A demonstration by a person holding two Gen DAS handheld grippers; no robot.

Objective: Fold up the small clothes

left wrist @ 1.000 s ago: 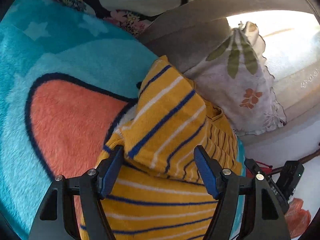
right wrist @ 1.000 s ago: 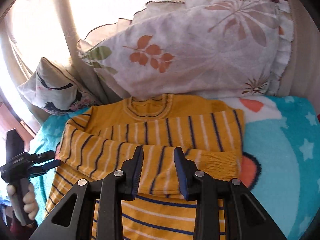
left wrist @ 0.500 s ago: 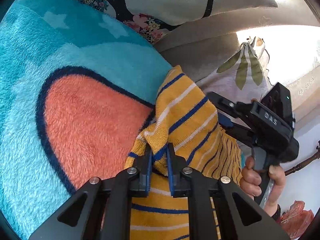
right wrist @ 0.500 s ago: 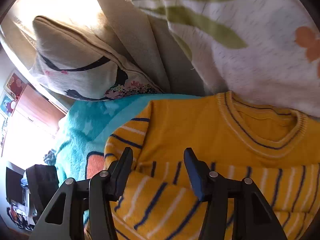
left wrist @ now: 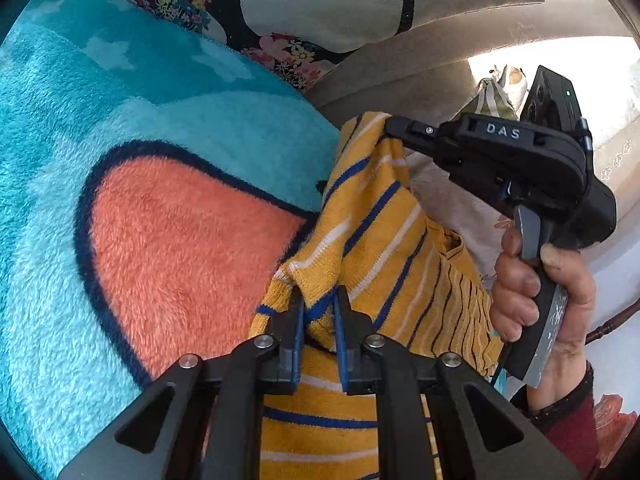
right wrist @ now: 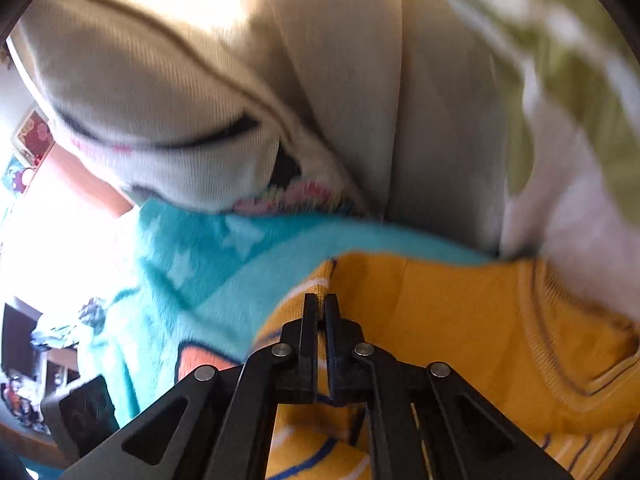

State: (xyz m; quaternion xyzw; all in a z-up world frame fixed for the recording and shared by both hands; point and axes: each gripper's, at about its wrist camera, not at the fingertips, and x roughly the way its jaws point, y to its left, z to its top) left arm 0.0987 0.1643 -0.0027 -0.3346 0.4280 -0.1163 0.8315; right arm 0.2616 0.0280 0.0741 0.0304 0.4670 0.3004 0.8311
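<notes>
A small yellow sweater (left wrist: 384, 240) with blue and white stripes lies on a turquoise fleece blanket (left wrist: 120, 128). My left gripper (left wrist: 318, 300) is shut on a bunched fold of its sleeve cuff. In the left wrist view my right gripper (left wrist: 390, 124), held by a hand (left wrist: 540, 292), pinches the sleeve's far upper edge. From the right wrist view the right gripper (right wrist: 320, 304) is shut on the yellow sweater (right wrist: 460, 320) at the shoulder edge, left of the ribbed collar (right wrist: 568, 336).
The blanket bears a large orange patch (left wrist: 188, 240) outlined in dark blue. A beige cushion with a floral border (left wrist: 360, 4) and a white leaf-print pillow (right wrist: 560, 120) lean at the head of the bed. Room clutter shows at far left (right wrist: 24, 360).
My left gripper closed on the sleeve cuff. My right gripper swung left from the sweater's front to its shoulder edge, opened wider, then closed on the fabric there.
</notes>
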